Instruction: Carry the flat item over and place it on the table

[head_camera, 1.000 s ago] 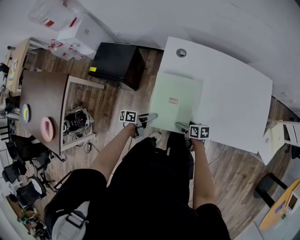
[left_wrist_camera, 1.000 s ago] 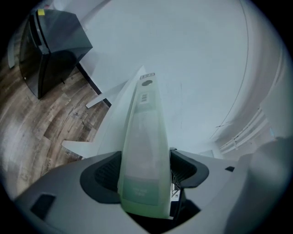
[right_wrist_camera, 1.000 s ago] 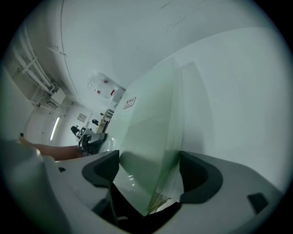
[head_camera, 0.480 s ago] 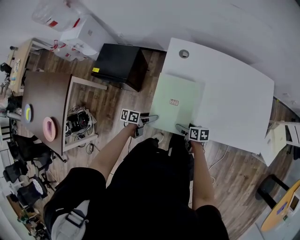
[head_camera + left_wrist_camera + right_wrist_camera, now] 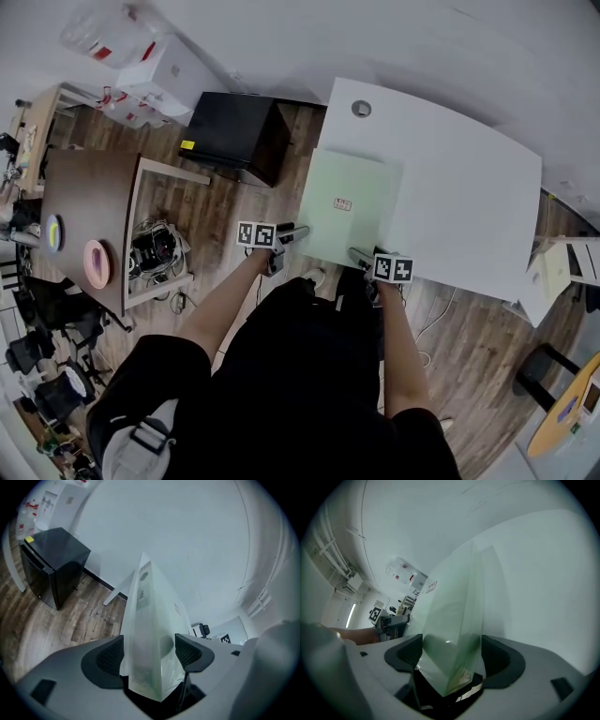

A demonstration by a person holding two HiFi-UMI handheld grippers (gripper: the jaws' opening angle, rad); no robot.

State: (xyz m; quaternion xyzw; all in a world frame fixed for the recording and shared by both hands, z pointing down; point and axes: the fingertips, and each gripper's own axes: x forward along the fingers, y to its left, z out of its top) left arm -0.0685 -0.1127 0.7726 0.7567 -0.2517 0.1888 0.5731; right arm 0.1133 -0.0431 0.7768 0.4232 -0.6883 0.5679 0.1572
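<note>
The flat item is a pale green board (image 5: 352, 206) with a small label in its middle, held level over the near left part of the white table (image 5: 469, 187). My left gripper (image 5: 298, 231) is shut on its near left corner. My right gripper (image 5: 360, 254) is shut on its near right corner. In the left gripper view the green board (image 5: 147, 634) stands edge-on between the dark pads (image 5: 110, 658). In the right gripper view the board (image 5: 454, 644) fills the gap between the pads (image 5: 499, 657), over the white tabletop (image 5: 543, 583).
A black cabinet (image 5: 234, 131) stands on the wooden floor left of the table. A brown desk (image 5: 80, 216) with a pink ring is at far left. White boxes (image 5: 159, 66) lie at the back. The table has a round cable hole (image 5: 362, 109). A chair (image 5: 544, 361) is at right.
The board and both grippers hold almost the same place over the table's near left part; the view has only shifted a little.
</note>
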